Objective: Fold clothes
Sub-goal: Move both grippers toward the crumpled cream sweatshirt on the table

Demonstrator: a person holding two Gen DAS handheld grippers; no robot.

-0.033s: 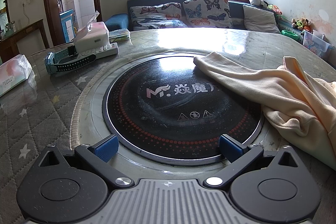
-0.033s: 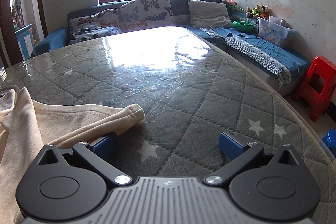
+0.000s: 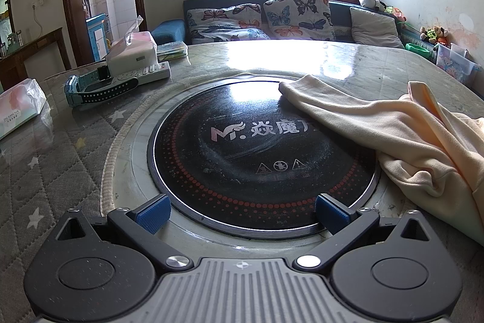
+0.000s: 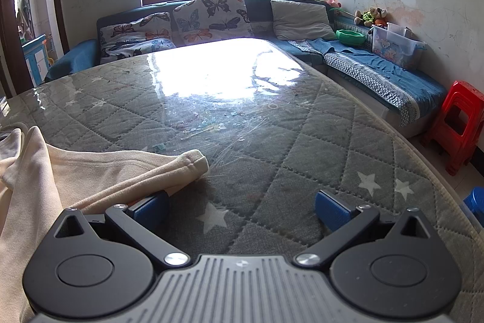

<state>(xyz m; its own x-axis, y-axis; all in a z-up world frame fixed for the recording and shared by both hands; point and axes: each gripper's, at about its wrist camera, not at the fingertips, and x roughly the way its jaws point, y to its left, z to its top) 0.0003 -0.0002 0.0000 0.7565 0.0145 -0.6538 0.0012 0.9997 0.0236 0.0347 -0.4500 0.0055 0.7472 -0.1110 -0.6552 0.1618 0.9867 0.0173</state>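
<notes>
A cream garment (image 3: 402, 138) lies crumpled at the right in the left wrist view, one sleeve stretched out onto the black round cooktop (image 3: 242, 171). My left gripper (image 3: 242, 212) stands open low over the cooktop's near rim, left of the garment and holding nothing. In the right wrist view the same garment (image 4: 75, 171) fills the left side, and its cuff (image 4: 195, 161) rests on the quilted table cover (image 4: 302, 141). My right gripper (image 4: 242, 209) is open; its left pad (image 4: 151, 209) sits at the garment's edge, partly under the fabric.
On the table's left side are a tissue box (image 3: 133, 50), a power strip (image 3: 145, 73), a blue watch (image 3: 87, 90) and a tissue pack (image 3: 18, 108). A sofa with cushions (image 4: 211, 14) runs behind. A red stool (image 4: 456, 123) stands beyond the table's right edge.
</notes>
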